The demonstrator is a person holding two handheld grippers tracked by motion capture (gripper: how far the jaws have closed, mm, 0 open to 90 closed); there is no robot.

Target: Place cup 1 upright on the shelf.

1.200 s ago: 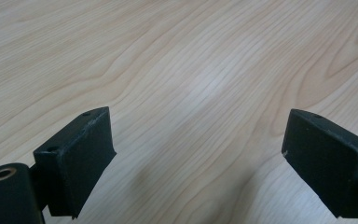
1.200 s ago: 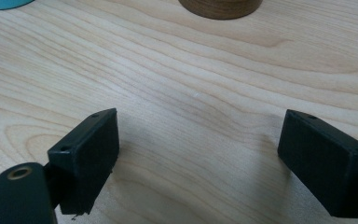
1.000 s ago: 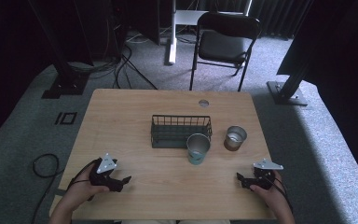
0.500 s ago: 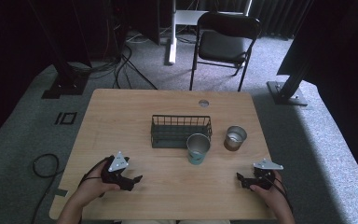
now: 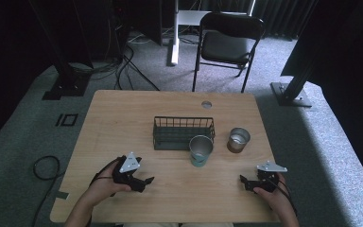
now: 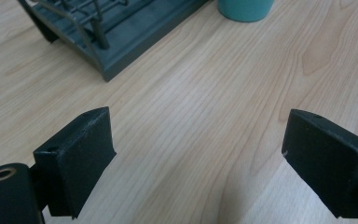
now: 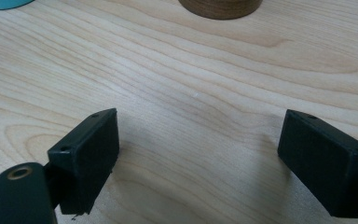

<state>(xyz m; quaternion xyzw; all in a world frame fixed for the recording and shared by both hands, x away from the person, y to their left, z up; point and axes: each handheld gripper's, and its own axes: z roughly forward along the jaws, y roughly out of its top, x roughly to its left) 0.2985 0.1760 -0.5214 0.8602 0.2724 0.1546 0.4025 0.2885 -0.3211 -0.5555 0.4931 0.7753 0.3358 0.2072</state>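
Both grippers sit wide open and empty near the bottom of the frame: left hand-held gripper (image 5: 147, 181), right hand-held gripper (image 5: 244, 182). The teal cup (image 5: 201, 151) stands mid-frame, just in front of the wire basket (image 5: 183, 133), with the brown cup (image 5: 238, 140) to its right. This looks like the approach; next is reaching up the frame across bare desk (image 5: 123, 118).

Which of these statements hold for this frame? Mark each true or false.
1. Both grippers are open and hold nothing. True: left gripper, right gripper.
2. The teal cup sits inside the wire basket. False: it stands on the table in front of the basket.
3. The brown cup stands to the right of the teal cup. True.
4. The brown cup lies on its side. False: it is upright.
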